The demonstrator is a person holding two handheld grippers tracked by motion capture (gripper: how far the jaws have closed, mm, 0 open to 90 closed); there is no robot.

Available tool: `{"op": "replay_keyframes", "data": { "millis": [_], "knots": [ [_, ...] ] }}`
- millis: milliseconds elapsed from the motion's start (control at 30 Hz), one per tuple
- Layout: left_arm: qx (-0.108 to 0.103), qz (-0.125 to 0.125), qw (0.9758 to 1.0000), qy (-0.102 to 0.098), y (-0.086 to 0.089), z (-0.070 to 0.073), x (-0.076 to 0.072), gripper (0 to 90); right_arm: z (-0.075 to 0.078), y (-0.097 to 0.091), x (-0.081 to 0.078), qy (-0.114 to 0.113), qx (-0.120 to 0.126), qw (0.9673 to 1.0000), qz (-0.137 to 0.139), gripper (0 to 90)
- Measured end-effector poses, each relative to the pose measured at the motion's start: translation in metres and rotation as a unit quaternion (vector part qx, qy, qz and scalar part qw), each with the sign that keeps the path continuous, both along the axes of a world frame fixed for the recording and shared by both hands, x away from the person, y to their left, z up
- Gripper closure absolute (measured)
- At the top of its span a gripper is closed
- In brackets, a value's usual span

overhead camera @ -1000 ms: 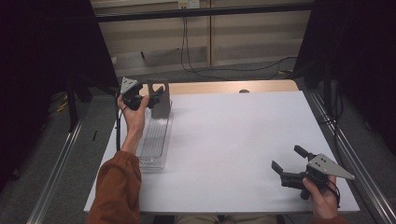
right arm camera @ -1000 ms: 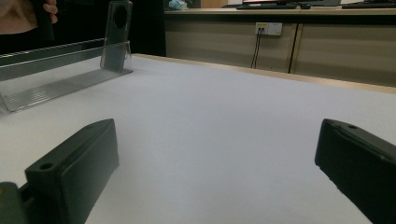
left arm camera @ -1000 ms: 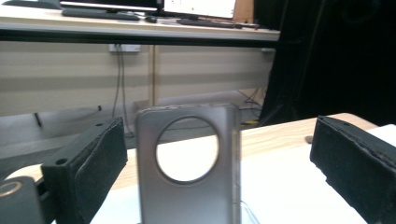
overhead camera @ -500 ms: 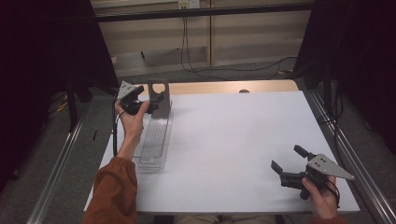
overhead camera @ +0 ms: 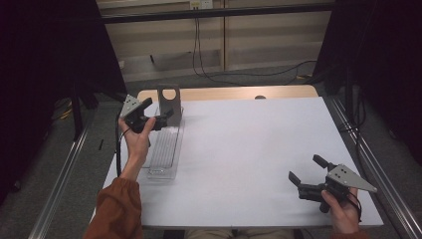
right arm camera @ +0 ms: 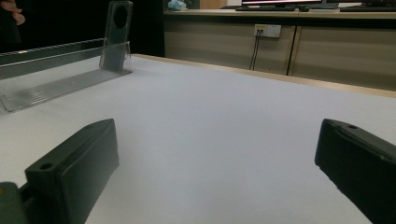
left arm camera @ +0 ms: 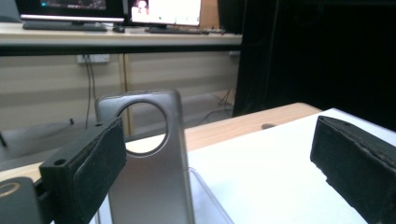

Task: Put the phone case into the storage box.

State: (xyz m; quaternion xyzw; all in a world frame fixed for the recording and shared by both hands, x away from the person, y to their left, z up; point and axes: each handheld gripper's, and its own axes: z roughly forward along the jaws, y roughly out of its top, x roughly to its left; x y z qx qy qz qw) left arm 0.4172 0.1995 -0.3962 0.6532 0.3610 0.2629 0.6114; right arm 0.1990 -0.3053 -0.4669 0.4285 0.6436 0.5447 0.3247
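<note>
A grey upright plate with a round hole [overhead camera: 169, 101] stands at the far end of a long clear plastic tray [overhead camera: 164, 152] on the left of the white table [overhead camera: 249, 149]. My left gripper [overhead camera: 158, 110] hovers open just in front of that plate, jaws wide apart with nothing between them. In the left gripper view the grey plate [left arm camera: 149, 177] rises close behind the left jaw, and the left gripper [left arm camera: 219, 172] holds nothing. My right gripper [overhead camera: 305, 169] rests open near the table's front right corner. The right gripper view shows the right gripper [right arm camera: 215, 163] over bare table, the plate [right arm camera: 116, 35] far off.
A wooden strip [overhead camera: 234, 93] runs along the table's far edge. Metal rails [overhead camera: 368, 164] flank both sides. The clear tray [right arm camera: 56, 86] lies far left in the right gripper view. Cables hang against the back wall [overhead camera: 199, 45]. Monitors sit on a desk [left arm camera: 116, 28] behind.
My left gripper has drifted a little toward the person, away from the upright plate, still open. The right gripper has not moved.
</note>
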Motion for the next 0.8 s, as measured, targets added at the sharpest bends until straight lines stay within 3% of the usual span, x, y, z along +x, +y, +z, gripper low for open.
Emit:
{"op": "replay_keyframes", "data": {
  "millis": [67, 100, 200, 367, 433, 500, 567, 633, 700, 800],
  "knots": [
    [-0.004, -0.001, 0.9999, -0.012, 0.002, 0.001, -0.006, 4.8, 0.000, 0.000, 0.000, 0.000, 0.000, 1.0000, -0.002, 0.0],
    [0.005, -0.009, 0.9999, -0.013, 0.005, 0.002, -0.008, 4.9, 0.000, 0.000, 0.000, -0.001, 0.001, 1.0000, -0.004, 0.0],
    [-0.013, 0.001, 0.9998, -0.014, 0.005, 0.001, -0.016, 4.8, 0.000, -0.001, 0.000, -0.002, -0.002, 1.0000, -0.003, 0.0],
    [-0.004, -0.006, 0.9998, -0.017, 0.010, 0.002, -0.027, 4.8, 0.000, 0.000, 0.000, -0.002, -0.004, 1.0000, -0.002, 0.0],
    [-0.013, -0.002, 0.9998, -0.016, 0.010, 0.002, -0.032, 4.9, 0.000, 0.000, 0.000, -0.001, -0.003, 1.0000, -0.003, 0.0],
    [0.005, 0.000, 0.9997, -0.023, 0.013, 0.003, -0.036, 4.7, 0.001, -0.001, -0.001, -0.001, -0.004, 1.0000, 0.002, 0.0],
    [0.010, -0.002, 0.9997, -0.021, 0.016, 0.004, -0.041, 4.7, 0.000, 0.000, 0.000, -0.002, -0.003, 1.0000, -0.003, 0.0],
    [0.002, -0.004, 0.9999, -0.016, 0.016, 0.003, -0.045, 4.6, 0.000, 0.000, 0.000, -0.002, -0.003, 1.0000, -0.002, 0.0],
    [0.013, -0.005, 0.9996, -0.025, 0.018, 0.004, -0.051, 4.5, 0.000, 0.000, 0.000, -0.001, -0.002, 1.0000, -0.002, 0.0],
    [0.007, -0.005, 0.9996, -0.027, 0.019, 0.004, -0.059, 4.5, 0.000, 0.000, 0.000, -0.002, -0.004, 1.0000, -0.003, 0.0]
  ]
}}
